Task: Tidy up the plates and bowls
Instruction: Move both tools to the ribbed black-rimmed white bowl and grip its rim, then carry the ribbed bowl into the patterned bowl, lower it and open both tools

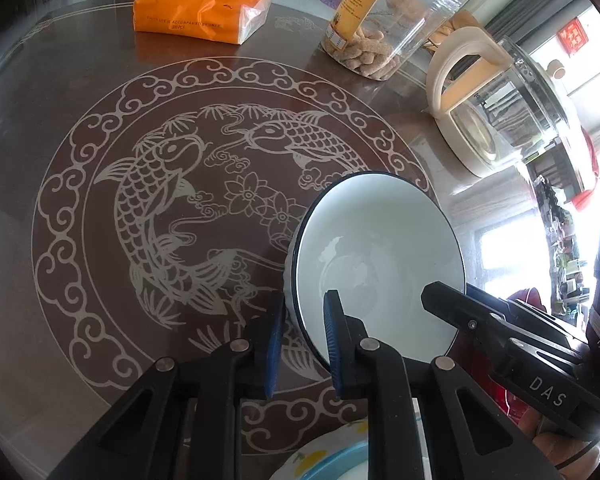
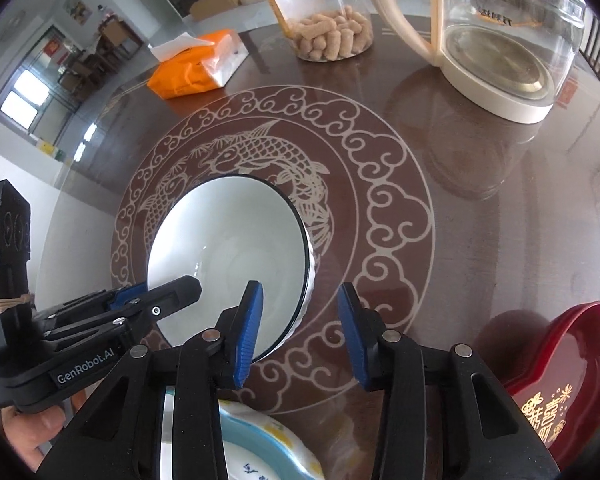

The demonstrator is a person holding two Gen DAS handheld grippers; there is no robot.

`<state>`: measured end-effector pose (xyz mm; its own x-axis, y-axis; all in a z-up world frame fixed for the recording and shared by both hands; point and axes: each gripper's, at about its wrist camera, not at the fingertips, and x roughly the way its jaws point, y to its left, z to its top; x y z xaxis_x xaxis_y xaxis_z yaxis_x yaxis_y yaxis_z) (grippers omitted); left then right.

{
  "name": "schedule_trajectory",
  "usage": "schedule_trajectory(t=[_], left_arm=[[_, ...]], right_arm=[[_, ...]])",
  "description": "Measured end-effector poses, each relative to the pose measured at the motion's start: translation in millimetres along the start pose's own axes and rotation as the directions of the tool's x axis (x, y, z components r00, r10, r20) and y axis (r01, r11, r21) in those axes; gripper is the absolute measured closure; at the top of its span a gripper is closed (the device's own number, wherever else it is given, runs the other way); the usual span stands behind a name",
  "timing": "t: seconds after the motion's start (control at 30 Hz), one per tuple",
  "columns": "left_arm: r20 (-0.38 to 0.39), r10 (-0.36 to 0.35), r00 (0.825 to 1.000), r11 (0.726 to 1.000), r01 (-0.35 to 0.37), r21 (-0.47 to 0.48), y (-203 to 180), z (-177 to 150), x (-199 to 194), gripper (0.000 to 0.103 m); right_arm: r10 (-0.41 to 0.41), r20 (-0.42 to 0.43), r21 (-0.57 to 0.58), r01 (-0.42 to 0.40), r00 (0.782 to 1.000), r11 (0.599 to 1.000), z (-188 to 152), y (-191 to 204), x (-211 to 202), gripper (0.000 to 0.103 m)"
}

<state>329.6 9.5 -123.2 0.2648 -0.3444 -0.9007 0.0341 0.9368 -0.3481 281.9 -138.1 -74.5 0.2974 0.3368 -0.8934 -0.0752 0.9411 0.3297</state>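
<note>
Gripping the white bowl rim w/ left gripper, right gripper straddling opposite rim, not clamped; bowl beyond floral plate. I judge stacking barely begun.

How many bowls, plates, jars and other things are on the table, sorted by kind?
Bowls: 1, white bowl with dark rim
Plates: 1, blue-and-yellow patterned plate
Trays: 1, red lacquer tray
Jars: 1, clear plastic snack jar
Kettles: 1, glass kettle with cream handle
Tissue packs: 1, orange
Total: 6
</note>
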Motion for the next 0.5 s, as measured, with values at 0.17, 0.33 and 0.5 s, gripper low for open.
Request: schedule_trajectory(t=[0.17, 0.33, 0.5], left_arm=[[0.009, -0.015, 1.000, 1.000, 0.015, -0.015, 3, 1, 0, 0.085], [0.004, -0.011, 1.000, 1.000, 0.011, 0.024, -2, -2, -4, 0.085], [0.019, -0.038, 0.999, 0.998, 0.037, 0.044, -10, -10, -31, 0.085]], right_arm=[[0.053, 0.002, 0.041, -0.053, 0.999, 0.998, 0, -5, 5, 0.083], [0.017, 0.012, 0.040, -0.018, 1.000, 0.999, 0, -1, 3, 0.087], [0.039, 0.040, 0.050, -0.041, 0.998, 0.998, -1, 0, -16, 0.089]])
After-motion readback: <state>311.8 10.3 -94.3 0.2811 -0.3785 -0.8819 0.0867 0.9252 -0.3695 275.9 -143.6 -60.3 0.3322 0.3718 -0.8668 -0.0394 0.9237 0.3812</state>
